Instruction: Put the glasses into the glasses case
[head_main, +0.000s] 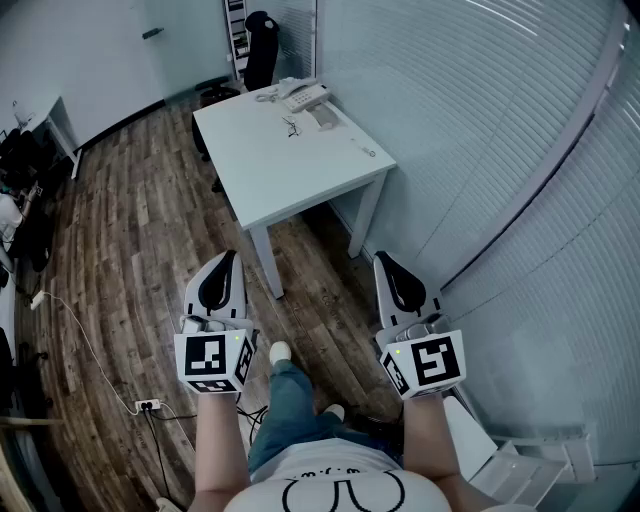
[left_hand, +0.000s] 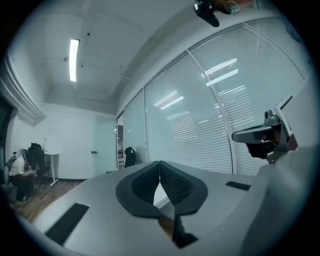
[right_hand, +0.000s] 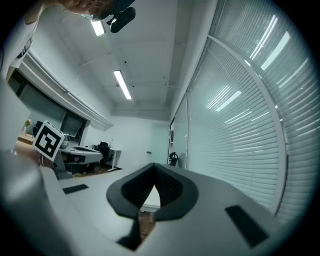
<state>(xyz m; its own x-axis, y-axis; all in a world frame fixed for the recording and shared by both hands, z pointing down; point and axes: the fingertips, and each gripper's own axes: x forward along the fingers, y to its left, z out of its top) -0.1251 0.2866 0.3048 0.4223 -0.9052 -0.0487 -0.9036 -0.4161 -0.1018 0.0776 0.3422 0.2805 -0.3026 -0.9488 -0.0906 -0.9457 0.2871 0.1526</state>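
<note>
Most of the right side is taken by a wall of slatted blinds (head_main: 500, 120), with wood-look floor (head_main: 140, 250) spreading out to the left, and a white table (head_main: 290, 170) stands far ahead against those blinds. Nearer, level and well short of the table, are the left gripper (head_main: 229, 257) and the right gripper (head_main: 382, 258). Each one's own view shows the pads of the left gripper (left_hand: 160, 169) and of the right gripper (right_hand: 154, 170) brought together with nothing between them. On the far half of the table lies a pale oblong that is probably the glasses case (head_main: 322, 116). Just to its left is a thin dark shape that looks like the glasses (head_main: 291, 128), though both are too small to be sure of. The task seems not yet begun, since neither thing is within reach. From here the risks are mostly in the approach: jaws arriving closed would shove the light frame across the smooth top rather than take it, a pinch on a lens or thin arm could bend it or let it slip, and the loose cable (head_main: 85, 340) on the near left floor could catch a foot
</note>
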